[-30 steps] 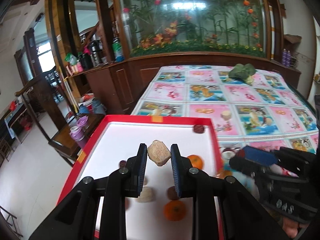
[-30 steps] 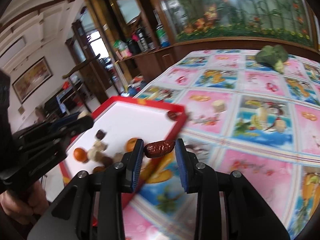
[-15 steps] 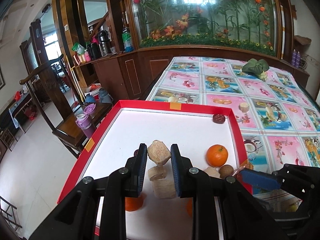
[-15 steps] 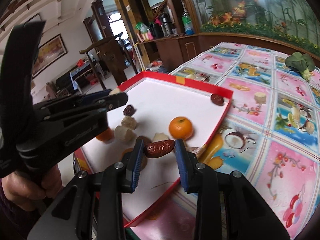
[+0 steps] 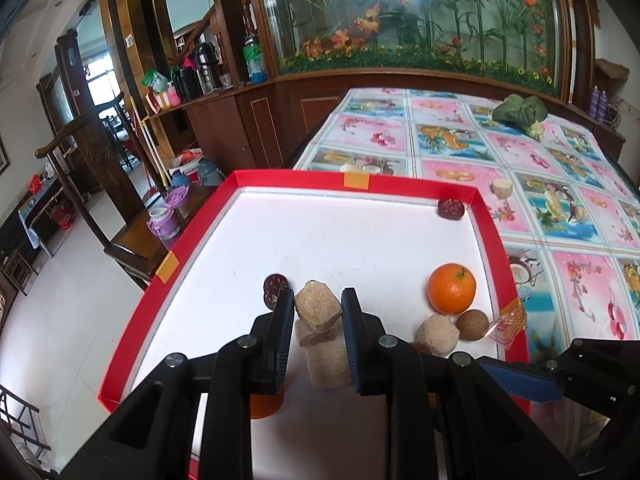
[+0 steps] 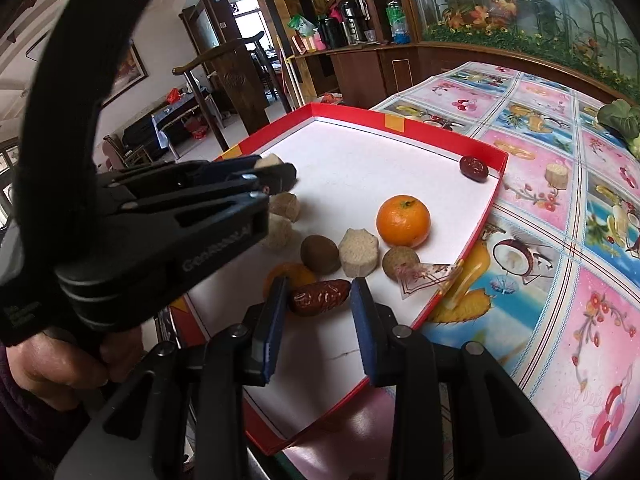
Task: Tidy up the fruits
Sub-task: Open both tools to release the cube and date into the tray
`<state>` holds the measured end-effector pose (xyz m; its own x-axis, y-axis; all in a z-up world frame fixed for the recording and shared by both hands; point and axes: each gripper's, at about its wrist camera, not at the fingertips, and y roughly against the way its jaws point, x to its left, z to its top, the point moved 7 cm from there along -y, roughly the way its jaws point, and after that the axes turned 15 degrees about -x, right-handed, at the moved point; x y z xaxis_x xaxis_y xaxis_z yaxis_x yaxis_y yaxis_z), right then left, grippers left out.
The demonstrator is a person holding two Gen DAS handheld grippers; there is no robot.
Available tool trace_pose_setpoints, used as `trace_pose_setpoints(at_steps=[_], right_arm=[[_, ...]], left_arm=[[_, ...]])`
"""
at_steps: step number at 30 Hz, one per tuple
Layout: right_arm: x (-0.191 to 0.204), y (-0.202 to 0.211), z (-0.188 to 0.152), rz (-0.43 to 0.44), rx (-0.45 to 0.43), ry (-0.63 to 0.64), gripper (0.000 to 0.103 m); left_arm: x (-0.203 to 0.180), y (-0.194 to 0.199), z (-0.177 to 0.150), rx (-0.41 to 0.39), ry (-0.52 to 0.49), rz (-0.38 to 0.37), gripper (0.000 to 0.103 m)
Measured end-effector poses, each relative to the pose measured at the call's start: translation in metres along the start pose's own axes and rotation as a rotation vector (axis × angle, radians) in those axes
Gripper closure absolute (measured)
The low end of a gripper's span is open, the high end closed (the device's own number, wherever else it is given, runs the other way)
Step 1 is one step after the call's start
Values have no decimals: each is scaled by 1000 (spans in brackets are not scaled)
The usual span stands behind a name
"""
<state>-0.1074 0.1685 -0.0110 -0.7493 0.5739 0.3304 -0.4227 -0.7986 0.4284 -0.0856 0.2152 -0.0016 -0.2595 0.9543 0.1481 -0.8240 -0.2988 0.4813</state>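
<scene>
Right wrist view: red date (image 6: pixel 319 297) clamped in right gripper (image 6: pixel 320 300), now carried over the tray (image 6: pixel 404 120) near edge from the tablecloth; beige chunk (image 5: pixel 318 305) pinched in left gripper (image 5: pixel 318 312), lowered toward like pieces — sorting under way.

counted in or over the red tray (image 6: pixel 400 118): two oranges (image 6: pixel 403 221), one of them half hidden at lower centre; three red dates (image 6: pixel 473 168); four tan chunks (image 6: pixel 359 252); two brown round fruits (image 6: pixel 320 254). on the tablecloth (image 6: pixel 560 280) at right: one more tan chunk, one green leafy vegetable (image 6: pixel 620 118) at upper right.
</scene>
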Motion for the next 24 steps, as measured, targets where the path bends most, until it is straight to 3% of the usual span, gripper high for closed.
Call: trace_pose_setpoints(at_steps=[4, 7, 8, 11, 15, 20, 24], right_arm=[[1, -1, -2, 9, 14, 7, 68], [3, 0, -3, 10, 18, 22, 61], [3, 0, -4, 10, 24, 23, 56], [2, 2, -4, 5, 24, 20, 55], [-4, 12, 4, 11, -10, -1, 55], [-32, 35, 18, -42, -78, -30, 55], [-73, 57, 23, -142, -112, -69, 55]], left_arm=[[0, -5, -6, 26, -1, -1, 79], [0, -6, -8, 37, 3, -4, 78], [0, -7, -8, 44, 5, -6, 76], [2, -7, -8, 53, 16, 0, 64], [3, -1, -1, 36, 30, 1, 57], [-6, 9, 10, 2, 32, -20, 50], [-20, 17, 20, -14, 21, -73, 47]])
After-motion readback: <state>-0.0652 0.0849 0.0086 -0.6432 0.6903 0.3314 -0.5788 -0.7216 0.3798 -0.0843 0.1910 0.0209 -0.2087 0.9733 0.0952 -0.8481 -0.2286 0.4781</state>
